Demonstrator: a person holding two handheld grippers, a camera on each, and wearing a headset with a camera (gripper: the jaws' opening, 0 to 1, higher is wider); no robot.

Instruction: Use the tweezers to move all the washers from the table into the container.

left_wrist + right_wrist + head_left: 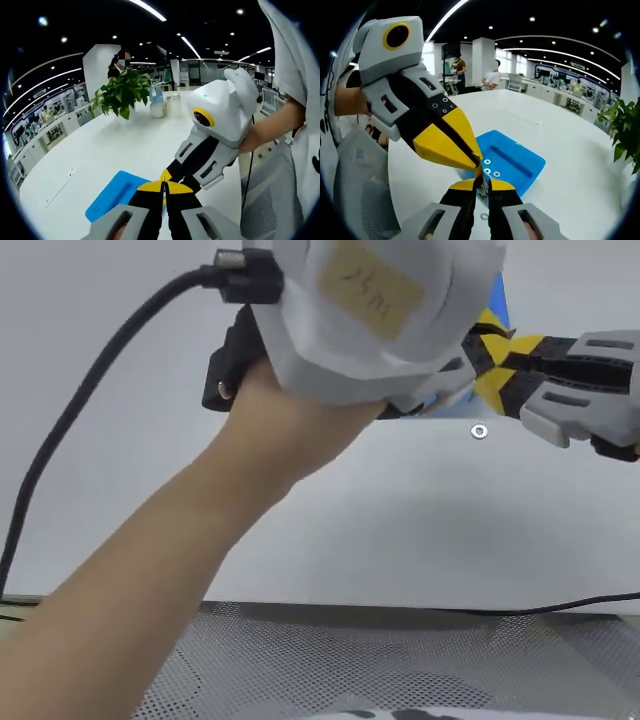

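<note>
Left tongs [476, 161] and right tongs [481, 183] both pressed together, tips just beside each other over near corner of container [526, 167]; tweezers maybe between them, we cannot tell. Some washers [496, 174] inside; loose washer [480, 431] on bench [350, 530], well in from near edge. We risk tips clashing, knocking tweezers askew.

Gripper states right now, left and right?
Left gripper: closed, tips together; whether it holds anything cannot be told.
Right gripper: closed on a thin metal piece, apparently the tweezers.
</note>
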